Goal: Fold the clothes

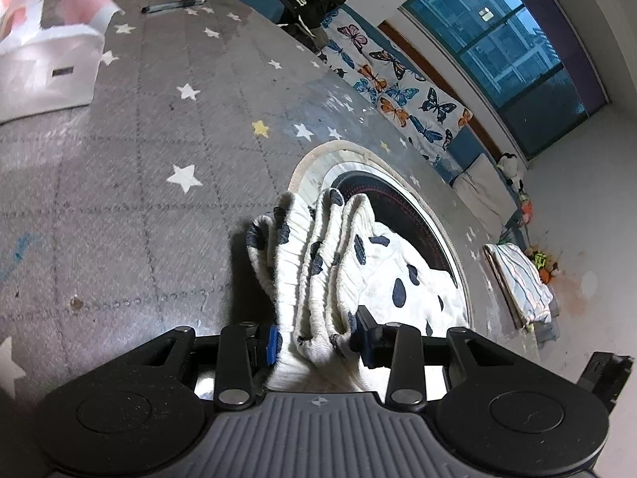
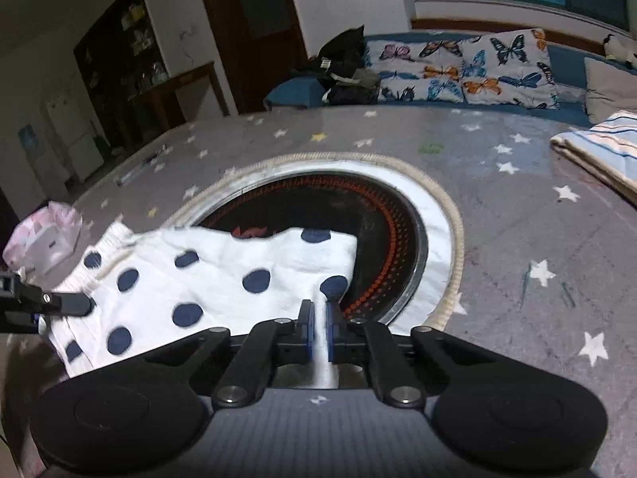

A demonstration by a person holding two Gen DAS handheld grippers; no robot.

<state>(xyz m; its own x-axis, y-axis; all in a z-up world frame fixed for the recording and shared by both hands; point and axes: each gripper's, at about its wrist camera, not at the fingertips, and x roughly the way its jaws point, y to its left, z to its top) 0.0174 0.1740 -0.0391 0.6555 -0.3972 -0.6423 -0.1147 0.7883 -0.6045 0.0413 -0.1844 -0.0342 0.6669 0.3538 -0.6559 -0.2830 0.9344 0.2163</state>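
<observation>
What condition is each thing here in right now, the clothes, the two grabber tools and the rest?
Polka-dot garment: unfolded, held at two ends.
Left gripper: shut on the bunched elastic waistband.
Right gripper: shut on a thin edge of cloth.
Striped cloth: folded, lying flat.
Round black cooktop: partly covered by the garment.

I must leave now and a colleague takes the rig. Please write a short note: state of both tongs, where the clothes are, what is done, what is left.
Left tongs: shut on the bunched elastic waistband of the spotted garment.
Right tongs: shut on a thin edge of the same garment.
Garment lies over the round black insert in the grey star mat.
Done: one striped cloth lies folded at the side.
Left: fold the spotted garment.
</observation>
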